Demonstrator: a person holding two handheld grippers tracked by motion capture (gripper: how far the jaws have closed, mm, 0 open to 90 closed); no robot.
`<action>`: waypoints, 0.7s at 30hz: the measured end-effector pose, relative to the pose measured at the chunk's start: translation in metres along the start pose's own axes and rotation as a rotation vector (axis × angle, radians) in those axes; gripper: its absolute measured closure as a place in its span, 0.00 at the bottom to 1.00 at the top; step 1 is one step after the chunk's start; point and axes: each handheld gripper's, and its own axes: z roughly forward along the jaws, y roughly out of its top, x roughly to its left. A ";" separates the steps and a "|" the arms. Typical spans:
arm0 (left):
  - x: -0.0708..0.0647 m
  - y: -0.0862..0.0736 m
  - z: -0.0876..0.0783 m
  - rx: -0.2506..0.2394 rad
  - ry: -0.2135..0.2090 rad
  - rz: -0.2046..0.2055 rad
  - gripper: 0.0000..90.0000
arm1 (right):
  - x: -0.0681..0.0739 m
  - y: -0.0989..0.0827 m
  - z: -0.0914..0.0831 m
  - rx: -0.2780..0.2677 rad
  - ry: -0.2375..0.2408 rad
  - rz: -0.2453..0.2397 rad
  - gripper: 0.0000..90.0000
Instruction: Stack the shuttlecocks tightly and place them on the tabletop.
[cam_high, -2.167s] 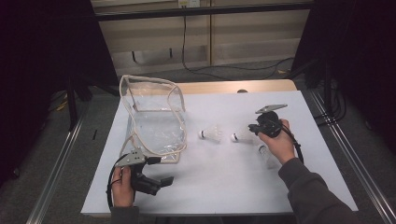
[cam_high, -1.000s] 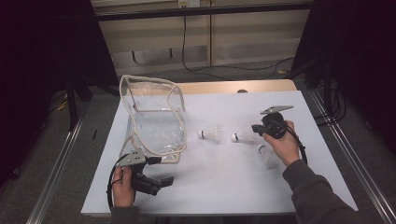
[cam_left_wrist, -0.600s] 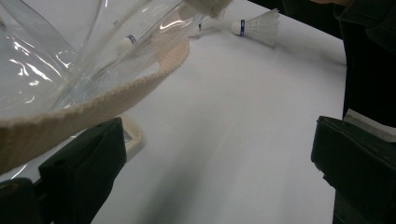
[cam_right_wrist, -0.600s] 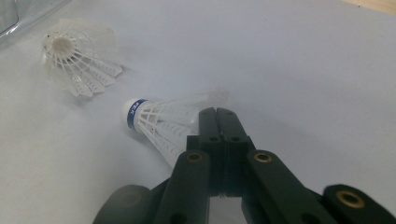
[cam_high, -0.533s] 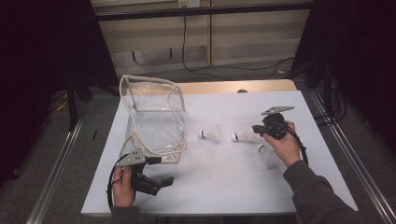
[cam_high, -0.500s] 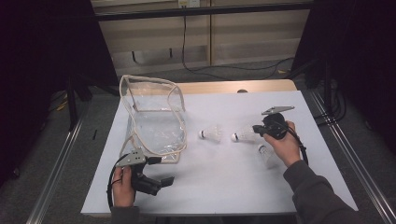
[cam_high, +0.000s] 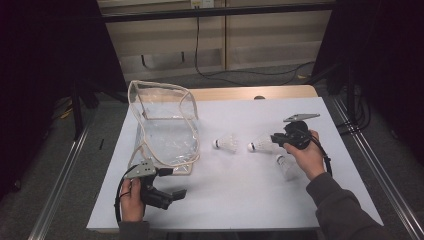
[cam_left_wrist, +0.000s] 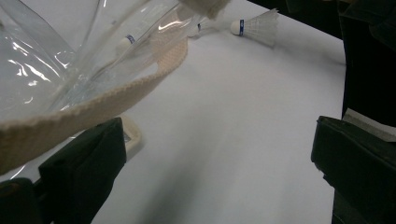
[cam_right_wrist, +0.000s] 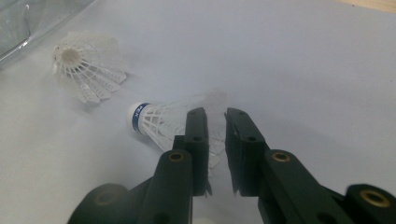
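The right gripper (cam_right_wrist: 215, 116) had just been opening a crack, jaws narrow around a shuttlecock's (cam_right_wrist: 163, 122) skirt mid-frame. Probably a regrip; next it'd need squeezing, then carrying left to the clear bag (cam_high: 165, 127).

A lab recording booth: white table (cam_high: 235, 200) between metal rails (cam_high: 60, 195), black curtains (cam_high: 45, 75).

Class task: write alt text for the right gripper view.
Two black jaws of the right gripper stand narrowly apart around the feathers of a white shuttlecock lying on a white table. A second shuttlecock lies beyond.
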 end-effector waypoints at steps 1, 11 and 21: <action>0.000 0.000 0.000 0.000 0.001 -0.001 0.04 | 0.000 0.000 -0.001 -0.003 0.003 0.003 0.83; 0.000 0.000 0.000 0.002 0.000 -0.002 0.04 | 0.000 0.002 -0.010 -0.030 0.012 0.023 0.70; 0.000 0.000 0.001 0.004 -0.005 -0.004 0.04 | 0.004 0.002 -0.009 -0.051 0.047 0.034 0.43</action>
